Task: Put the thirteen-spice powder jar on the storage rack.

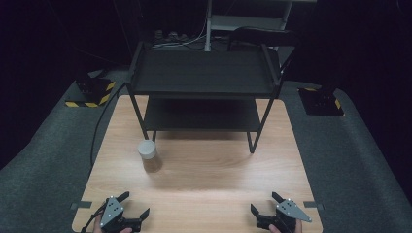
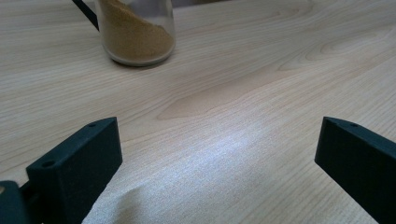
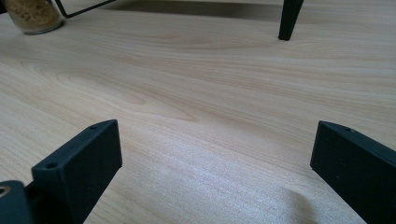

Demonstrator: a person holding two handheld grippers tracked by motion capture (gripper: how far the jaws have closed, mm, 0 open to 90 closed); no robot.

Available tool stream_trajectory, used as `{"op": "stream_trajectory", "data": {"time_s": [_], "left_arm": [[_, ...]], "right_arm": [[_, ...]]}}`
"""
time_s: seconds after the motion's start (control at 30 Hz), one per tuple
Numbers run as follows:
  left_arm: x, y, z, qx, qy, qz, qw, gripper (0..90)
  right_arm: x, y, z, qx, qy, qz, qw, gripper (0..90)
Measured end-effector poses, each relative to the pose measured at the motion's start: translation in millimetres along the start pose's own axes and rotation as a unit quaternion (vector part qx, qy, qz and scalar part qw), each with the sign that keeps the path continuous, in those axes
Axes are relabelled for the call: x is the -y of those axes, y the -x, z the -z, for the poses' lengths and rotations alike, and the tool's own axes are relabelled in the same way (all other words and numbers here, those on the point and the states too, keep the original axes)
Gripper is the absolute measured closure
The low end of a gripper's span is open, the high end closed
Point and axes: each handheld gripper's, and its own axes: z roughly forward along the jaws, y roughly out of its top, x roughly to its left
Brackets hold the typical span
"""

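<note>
A pale wooden table [image 1: 204, 170] filled the middle of the high view, with dark grey carpet around it. At the table's twelve o'clock edge stood a black two-tier metal shelf [image 1: 204, 73], both of its tiers bare, its thin legs planted on the wood. Near your side of the table, at about seven o'clock, you held the left gripper [image 1: 135, 204] with its two black jaws spread wide and nothing between them; it sat low over the wood. At about five o'clock you held the right gripper [image 1: 263, 202], its jaws likewise spread wide and empty. The two grippers were well apart, each near its own corner. The smallest thing was a glass jar [image 1: 147, 150] with a pale lid, standing upright on the table at about ten o'clock from the centre, just beside the shelf's front left leg. In the left gripper view the jar [image 2: 136, 32] lay ahead toward eleven o'clock, holding a slanted heap of tan powder, well beyond the jaws. In the right gripper view it [image 3: 32, 16] sat far off toward ten o'clock.
</note>
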Motion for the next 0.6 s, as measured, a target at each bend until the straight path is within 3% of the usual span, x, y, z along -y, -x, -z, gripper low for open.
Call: {"op": "stream_trajectory", "data": {"time_s": [0.2, 0.43, 0.6], "left_arm": [[-0.6, 0.4, 0.0, -0.004, -0.001, 0.006, 1.0000, 0.8], [-2.0, 0.1, 0.7, -0.002, -0.003, 0.003, 1.0000, 0.9], [-3.6, 2.1, 9.4, -0.005, 0.021, 0.002, 0.9998, 1.2]], "right_arm": [[0.9, 1.4, 0.1, -0.001, 0.003, -0.009, 1.0000, 1.6], [0.8, 2.2, 0.6, -0.007, 0.002, 0.000, 1.0000, 1.6], [-0.1, 3.5, 0.0, -0.009, 0.000, -0.005, 1.0000, 1.6]]}}
